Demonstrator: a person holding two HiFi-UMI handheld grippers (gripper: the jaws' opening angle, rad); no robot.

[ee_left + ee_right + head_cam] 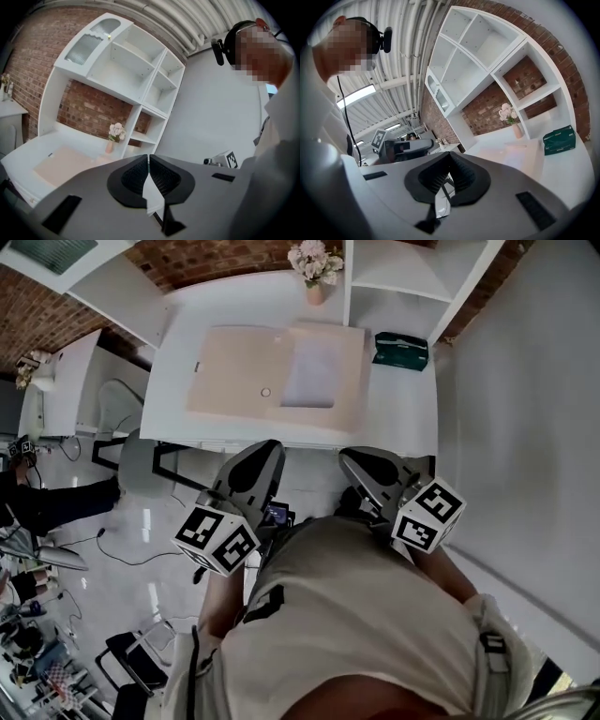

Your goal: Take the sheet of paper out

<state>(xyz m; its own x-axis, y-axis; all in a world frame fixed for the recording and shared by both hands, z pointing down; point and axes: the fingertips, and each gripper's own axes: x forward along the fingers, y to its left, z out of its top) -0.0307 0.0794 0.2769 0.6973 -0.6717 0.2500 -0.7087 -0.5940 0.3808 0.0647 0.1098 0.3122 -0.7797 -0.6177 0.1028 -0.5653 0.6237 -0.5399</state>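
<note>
An open beige folder (pixel 234 371) lies flat on the white desk (pixel 403 418). On its right half rests a pale sheet of paper (pixel 314 376). Both grippers hang in front of the desk's near edge, close to my body and apart from the folder. My left gripper (pixel 271 445) is shut with nothing between its jaws; its own view shows the tips (pixel 148 157) meeting, with the folder (pixel 61 164) far beyond. My right gripper (pixel 346 456) is also shut and empty (pixel 450 154), and the folder (pixel 520 154) lies ahead of it.
A vase of pale flowers (pixel 316 268) stands at the desk's back edge, with a dark green box (pixel 400 350) at the back right. White shelves (pixel 412 277) rise behind the desk. A grey chair (pixel 127 418) and another person (pixel 37 502) are to the left.
</note>
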